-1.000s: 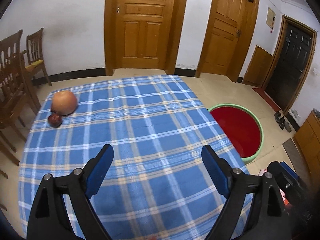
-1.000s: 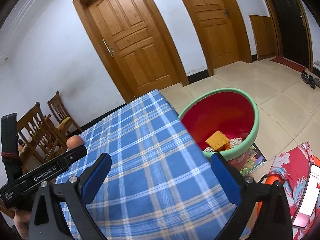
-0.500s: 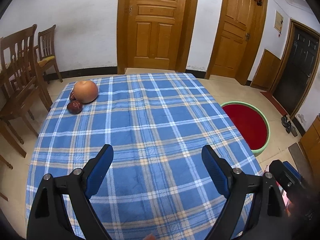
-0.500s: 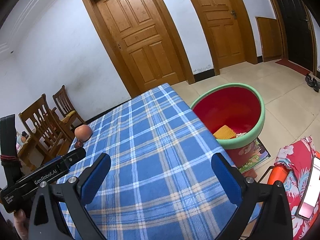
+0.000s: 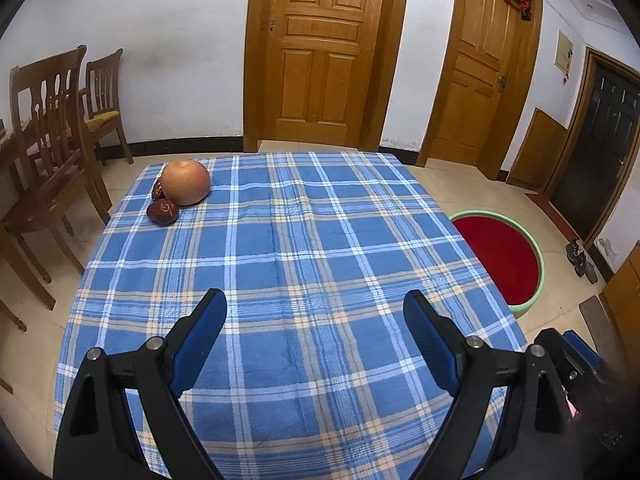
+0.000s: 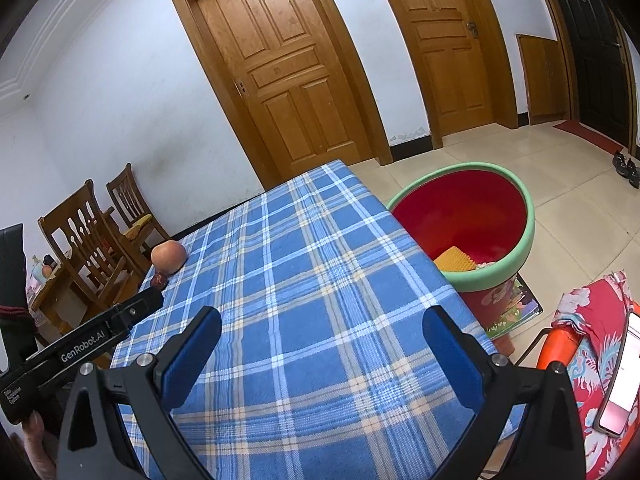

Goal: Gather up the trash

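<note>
Readable in white on the black body of the left gripper [image 6: 86, 342], seen from the right wrist view: "GenRobot.AI". Smaller white print near its lower end too small to make out.

Blue plaid tablecloth [image 5: 304, 264] over table; orange fruit [image 5: 186, 182] at its far left corner, two dark red fruits [image 5: 163, 211] touching it.
</note>
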`<move>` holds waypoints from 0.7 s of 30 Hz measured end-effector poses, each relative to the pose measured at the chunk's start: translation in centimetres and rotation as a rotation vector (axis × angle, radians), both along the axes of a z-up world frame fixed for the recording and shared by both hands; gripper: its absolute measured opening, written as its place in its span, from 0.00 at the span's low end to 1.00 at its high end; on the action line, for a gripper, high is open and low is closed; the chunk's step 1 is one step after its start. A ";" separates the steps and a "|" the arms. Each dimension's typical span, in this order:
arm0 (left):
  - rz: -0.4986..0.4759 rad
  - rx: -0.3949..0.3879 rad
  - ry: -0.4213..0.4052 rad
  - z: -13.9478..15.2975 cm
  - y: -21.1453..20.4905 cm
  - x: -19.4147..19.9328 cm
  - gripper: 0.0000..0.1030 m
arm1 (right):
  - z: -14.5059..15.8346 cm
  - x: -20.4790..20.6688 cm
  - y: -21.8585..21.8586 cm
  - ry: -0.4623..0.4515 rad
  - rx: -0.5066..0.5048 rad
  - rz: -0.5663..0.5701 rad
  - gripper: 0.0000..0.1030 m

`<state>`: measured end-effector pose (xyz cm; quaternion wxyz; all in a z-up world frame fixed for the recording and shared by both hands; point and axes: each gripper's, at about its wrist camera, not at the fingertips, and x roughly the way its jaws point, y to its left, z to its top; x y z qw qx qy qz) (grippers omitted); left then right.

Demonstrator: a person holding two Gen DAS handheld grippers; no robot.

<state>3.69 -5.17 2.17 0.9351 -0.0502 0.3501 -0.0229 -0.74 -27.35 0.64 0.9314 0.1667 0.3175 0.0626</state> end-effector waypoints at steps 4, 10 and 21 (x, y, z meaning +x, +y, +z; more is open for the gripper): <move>0.002 0.000 -0.003 0.1 0.0 0.0 0.86 | 0.0 0.0 0.0 -0.002 -0.001 0.000 0.99; 0.004 -0.001 -0.004 0.1 0.0 -0.1 0.86 | 0.0 0.0 0.0 0.000 0.000 0.001 0.99; -0.003 -0.004 -0.004 0.1 -0.2 -0.1 0.86 | -0.1 -0.1 0.0 -0.001 0.002 0.002 0.99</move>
